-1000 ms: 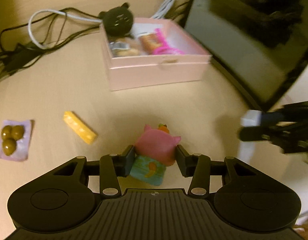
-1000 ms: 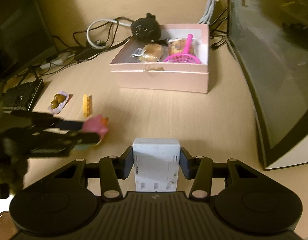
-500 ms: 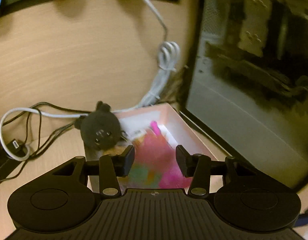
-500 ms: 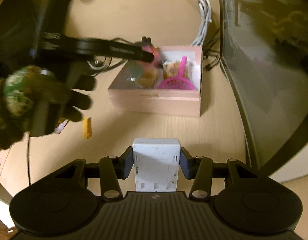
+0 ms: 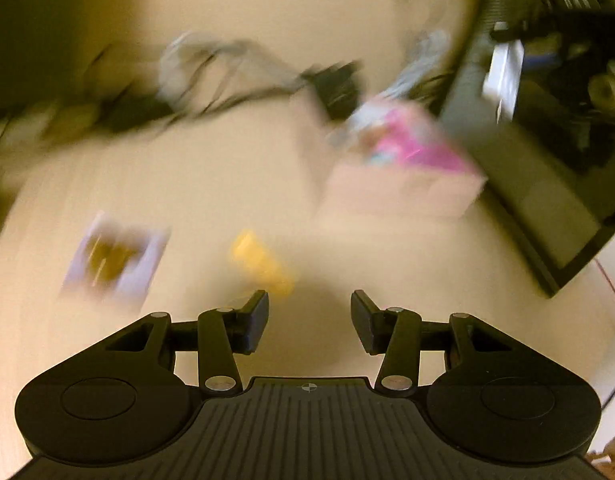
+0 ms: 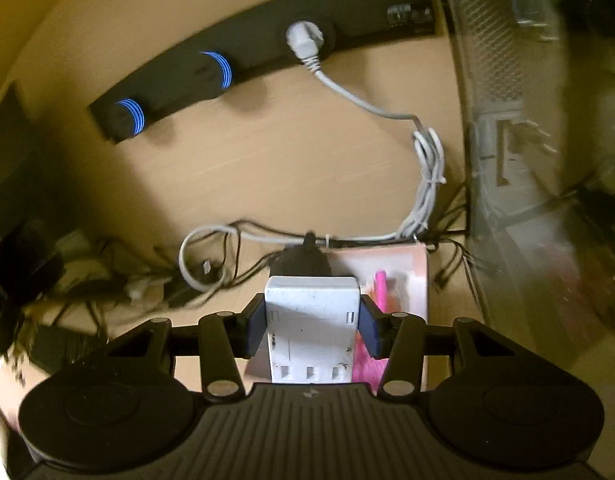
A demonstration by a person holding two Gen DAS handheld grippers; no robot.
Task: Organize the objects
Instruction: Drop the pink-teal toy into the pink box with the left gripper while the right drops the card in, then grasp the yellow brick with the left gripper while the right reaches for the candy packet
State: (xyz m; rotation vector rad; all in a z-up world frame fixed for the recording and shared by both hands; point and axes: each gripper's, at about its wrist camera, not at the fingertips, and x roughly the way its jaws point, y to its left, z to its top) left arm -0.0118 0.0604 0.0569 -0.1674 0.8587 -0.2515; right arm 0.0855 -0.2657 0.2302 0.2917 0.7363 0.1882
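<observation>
In the blurred left wrist view my left gripper [image 5: 309,320] is open and empty over the table, just short of a yellow brick [image 5: 263,266]. A packet of olives [image 5: 111,260] lies to its left. The pink box [image 5: 403,194] sits further back on the right, with blurred pink items inside. In the right wrist view my right gripper [image 6: 312,328] hangs above the pink box [image 6: 421,280] with a white adapter [image 6: 312,312] between its jaws. The jaws are opening, though the pads still look to be touching its sides. A pink scoop [image 6: 381,292] shows in the box.
A black round object [image 6: 303,260] sits at the box's far left corner. Tangled cables [image 6: 211,264] lie behind it, and a white cord [image 6: 427,176] runs to a black power strip [image 6: 227,64]. A glass-sided computer case [image 6: 527,160] stands on the right.
My left gripper carried the pink toy over the box, let it go, and swung back low near the yellow brick. My right gripper rose and moved over the box with the adapter.
</observation>
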